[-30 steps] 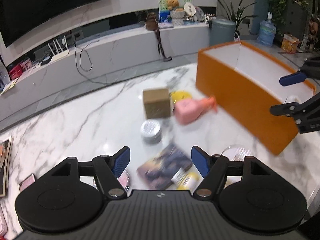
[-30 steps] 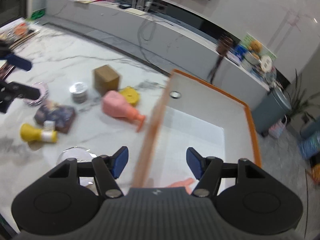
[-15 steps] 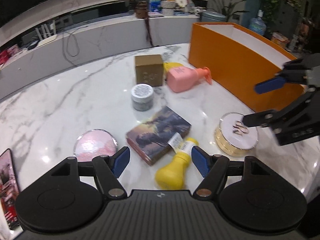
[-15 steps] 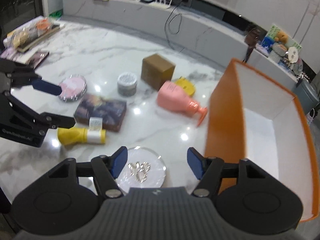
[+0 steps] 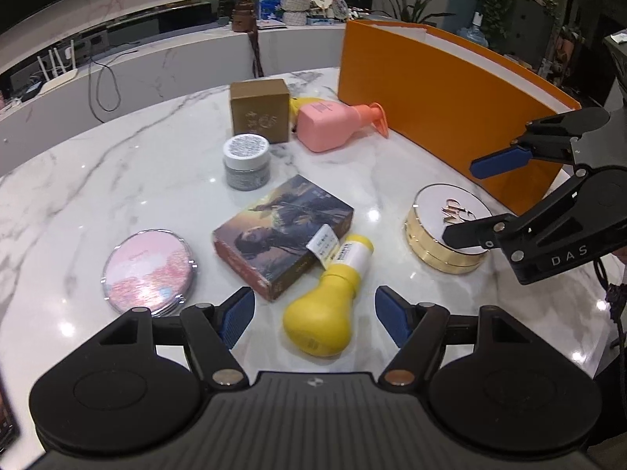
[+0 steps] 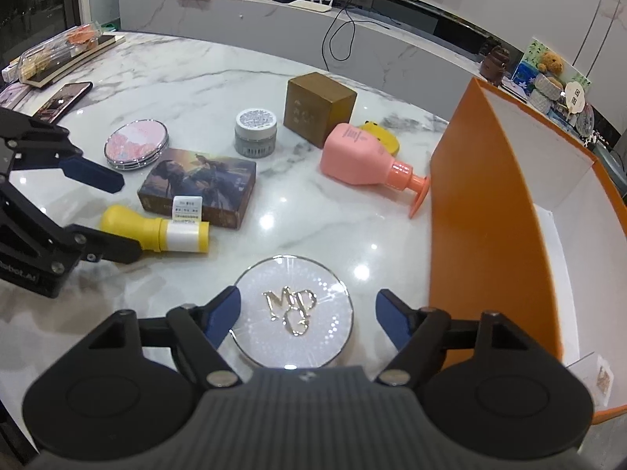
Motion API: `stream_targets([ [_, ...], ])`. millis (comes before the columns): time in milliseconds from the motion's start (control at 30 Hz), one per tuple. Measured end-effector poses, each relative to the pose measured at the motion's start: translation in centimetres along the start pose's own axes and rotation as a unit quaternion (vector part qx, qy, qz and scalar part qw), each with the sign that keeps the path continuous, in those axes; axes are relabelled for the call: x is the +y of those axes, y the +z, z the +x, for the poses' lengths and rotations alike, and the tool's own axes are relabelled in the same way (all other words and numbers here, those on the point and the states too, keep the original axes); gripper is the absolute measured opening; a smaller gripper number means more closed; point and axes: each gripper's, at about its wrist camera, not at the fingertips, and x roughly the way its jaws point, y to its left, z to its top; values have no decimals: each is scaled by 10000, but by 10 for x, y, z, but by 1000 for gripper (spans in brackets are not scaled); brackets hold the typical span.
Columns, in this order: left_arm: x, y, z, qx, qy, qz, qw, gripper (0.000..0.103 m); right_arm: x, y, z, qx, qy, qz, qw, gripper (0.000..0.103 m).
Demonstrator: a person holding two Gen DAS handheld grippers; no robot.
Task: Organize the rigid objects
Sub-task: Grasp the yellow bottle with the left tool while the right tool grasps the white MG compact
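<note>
An orange box (image 5: pixel 443 109) with a white inside (image 6: pixel 548 180) stands at the right of the marble table. My left gripper (image 5: pixel 313 319) is open over a yellow bottle (image 5: pixel 329 305) that lies beside a picture box (image 5: pixel 282 231). My right gripper (image 6: pixel 305 315) is open around a round gold compact (image 6: pixel 294 309), also seen in the left wrist view (image 5: pixel 446 231). A pink pump bottle (image 5: pixel 333 125), a brown cube box (image 5: pixel 258 109), a grey jar (image 5: pixel 247 160) and a pink round mirror (image 5: pixel 147 266) lie around.
A phone (image 6: pixel 64 100) and stacked books (image 6: pixel 58 58) lie at the table's far left. A small yellow item (image 6: pixel 382 137) sits behind the pink bottle. A white marble counter (image 5: pixel 156 66) with cables runs behind the table.
Both grippers have come down and closer to the table. The right gripper moved from over the orange box to the gold compact. The left now frames the yellow bottle.
</note>
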Motion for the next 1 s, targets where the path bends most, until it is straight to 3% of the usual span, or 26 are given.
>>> stream_targets([
  [300,-9,-3,12,175,-90,170,9997,81,-6,-3,4,-121,315,193,9992,78],
  [467,-9,-3,13,179,-50,182,9997,68,0,-11,12,-9,284,6,9996,79],
  [600,-11,-2,14,177,6,216,9996,62,-1,-16,19,-8,309,107,9995,80],
  [733,-13,-2,15,162,87,309,9994,48,-4,-17,26,-42,383,269,9989,80],
  [1000,-15,-3,13,175,146,428,9988,47,-8,-15,30,-61,554,347,9978,75],
])
